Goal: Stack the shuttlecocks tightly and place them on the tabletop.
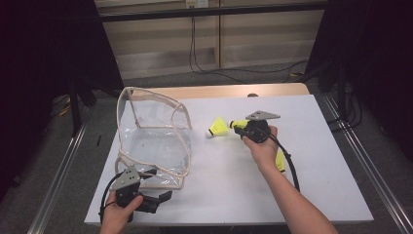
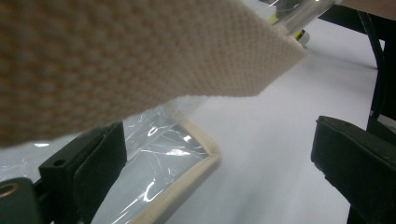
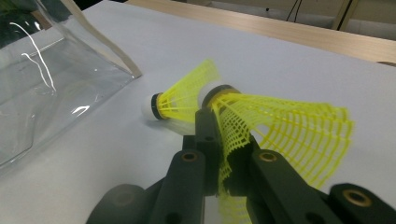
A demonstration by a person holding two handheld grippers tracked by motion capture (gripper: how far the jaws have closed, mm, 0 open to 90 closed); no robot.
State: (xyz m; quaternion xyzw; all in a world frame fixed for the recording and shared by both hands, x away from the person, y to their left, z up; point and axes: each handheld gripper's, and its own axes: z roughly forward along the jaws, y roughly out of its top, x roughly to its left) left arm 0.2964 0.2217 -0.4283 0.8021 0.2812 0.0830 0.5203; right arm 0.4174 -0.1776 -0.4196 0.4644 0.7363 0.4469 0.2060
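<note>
My right gripper [image 1: 239, 127] [image 3: 220, 122] is over the middle of the white table, shut on the net skirt of a yellow shuttlecock [image 1: 236, 124] [image 3: 289, 126] with its cork end pointing away from the hand. Just beyond it, a second yellow shuttlecock [image 1: 217, 127] [image 3: 179, 100] lies on its side. A clear plastic bag [image 1: 152, 141] [image 3: 42, 88] with beige trim stands at the left. My left gripper [image 1: 158, 185] [image 2: 219, 135] is open at the bag's front corner, with the beige bottom edge [image 2: 187, 186] between its jaws. A beige webbing strap [image 2: 140, 51] hangs close over its camera.
A third yellow shuttlecock [image 1: 281, 161] lies partly hidden behind the right forearm. The white table top [image 1: 316, 146] has a wooden strip [image 1: 219, 91] along its far edge. Cables [image 1: 204, 63] trail on the floor beyond, and metal rails [image 1: 360, 161] flank the table.
</note>
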